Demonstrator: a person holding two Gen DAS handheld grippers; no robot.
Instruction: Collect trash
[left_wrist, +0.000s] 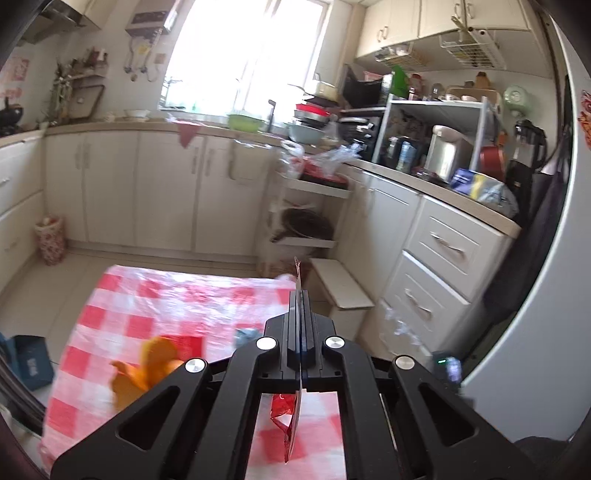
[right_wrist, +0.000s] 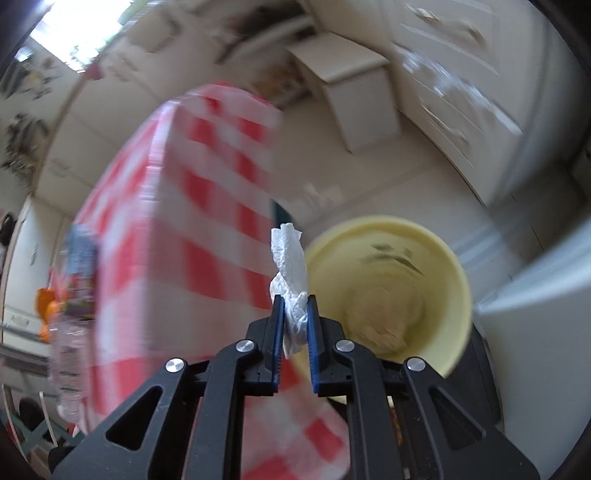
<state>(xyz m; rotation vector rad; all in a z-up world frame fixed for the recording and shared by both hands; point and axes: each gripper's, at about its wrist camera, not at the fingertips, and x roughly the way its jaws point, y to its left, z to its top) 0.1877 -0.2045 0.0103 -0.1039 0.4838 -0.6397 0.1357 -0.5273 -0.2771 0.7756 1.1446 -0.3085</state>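
Over on the left, the left gripper (left_wrist: 301, 295) has its two fingers pressed flat together on a red foil wrapper (left_wrist: 290, 424), a thin sliver of which pokes out past the tips while the crumpled rest dangles below the jaws; pinching it by the edge like that looks like the simplest way to carry something so flimsy without it slipping. It hangs above the table with the red-and-white checked cloth (left_wrist: 155, 306), where an orange peel (left_wrist: 147, 369) is lying and, I'd guess, waiting its turn as more rubbish. Moving right, the right gripper (right_wrist: 294, 306) holds a crumpled white tissue (right_wrist: 290, 258) between its blue pads, fingers set narrow around the wad, most of the paper sticking up beyond the tips. It is poised just beside the rim of a pale yellow bin (right_wrist: 458, 266) that stands on the floor next to the table's edge, mouth open toward the camera. That placement suggests the tissue is about to be dropped in, with the wrapper likely next; the view is blurred, so the bin's contents are hard to make out
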